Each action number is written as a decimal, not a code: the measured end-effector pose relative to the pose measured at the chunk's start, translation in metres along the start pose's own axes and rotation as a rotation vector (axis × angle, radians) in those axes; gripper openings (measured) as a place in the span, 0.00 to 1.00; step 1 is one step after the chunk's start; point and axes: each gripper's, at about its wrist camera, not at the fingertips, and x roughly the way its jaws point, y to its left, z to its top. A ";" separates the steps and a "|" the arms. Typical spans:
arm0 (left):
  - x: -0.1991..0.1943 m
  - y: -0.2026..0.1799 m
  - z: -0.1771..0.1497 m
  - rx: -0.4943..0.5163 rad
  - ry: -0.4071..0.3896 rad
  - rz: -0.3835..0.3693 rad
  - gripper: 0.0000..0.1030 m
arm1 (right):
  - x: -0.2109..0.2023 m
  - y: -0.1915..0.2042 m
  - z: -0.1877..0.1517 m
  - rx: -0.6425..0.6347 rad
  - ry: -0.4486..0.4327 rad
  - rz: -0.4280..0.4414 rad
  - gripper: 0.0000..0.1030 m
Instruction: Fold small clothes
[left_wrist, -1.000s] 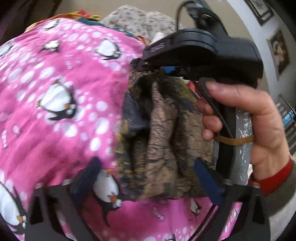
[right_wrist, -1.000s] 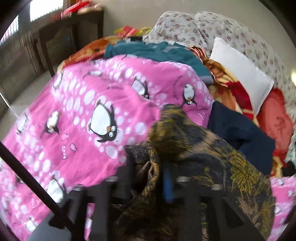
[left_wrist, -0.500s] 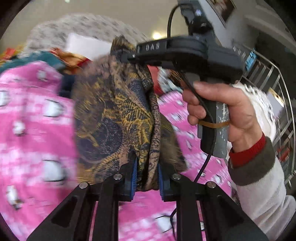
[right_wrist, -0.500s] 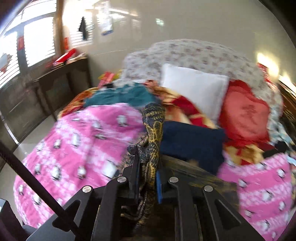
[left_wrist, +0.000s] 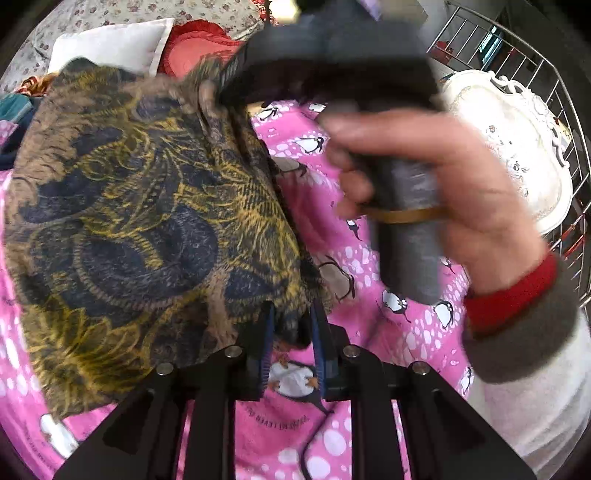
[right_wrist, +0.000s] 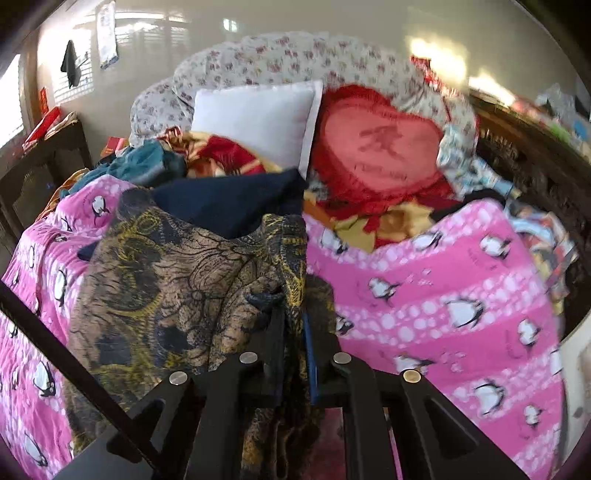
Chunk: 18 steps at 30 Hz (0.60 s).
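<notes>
A dark blue and gold patterned garment (left_wrist: 147, 221) hangs spread between both grippers above the pink penguin blanket (left_wrist: 369, 406). My left gripper (left_wrist: 291, 328) has one bunched corner between its blue pads, and its jaws are opening slightly. In the left wrist view a hand holds the right gripper (left_wrist: 218, 88) at the cloth's far upper edge. In the right wrist view the garment (right_wrist: 177, 280) drapes to the left. My right gripper (right_wrist: 293, 328) pinches a fold of it, jaws still closing.
A white pillow (right_wrist: 255, 122), a red heart cushion (right_wrist: 376, 147) and a navy cloth (right_wrist: 229, 199) lie piled at the head of the bed. A white carved headboard (left_wrist: 517, 155) and a metal rail stand to the right. A dark wooden table (right_wrist: 44, 162) stands at the left.
My left gripper went from open to closed on the garment's corner. Both grippers swung across the bed toward the pillows, and the bunched cloth now spreads out between them.
</notes>
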 end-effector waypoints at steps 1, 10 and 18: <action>-0.008 -0.003 -0.004 -0.003 -0.003 0.006 0.29 | 0.005 -0.003 -0.001 0.027 -0.001 0.009 0.10; -0.085 0.039 -0.010 0.008 -0.191 0.244 0.78 | -0.057 -0.023 -0.024 0.159 -0.087 0.144 0.70; -0.035 0.094 0.010 -0.101 -0.129 0.423 0.78 | 0.001 0.004 -0.012 0.113 -0.007 0.052 0.07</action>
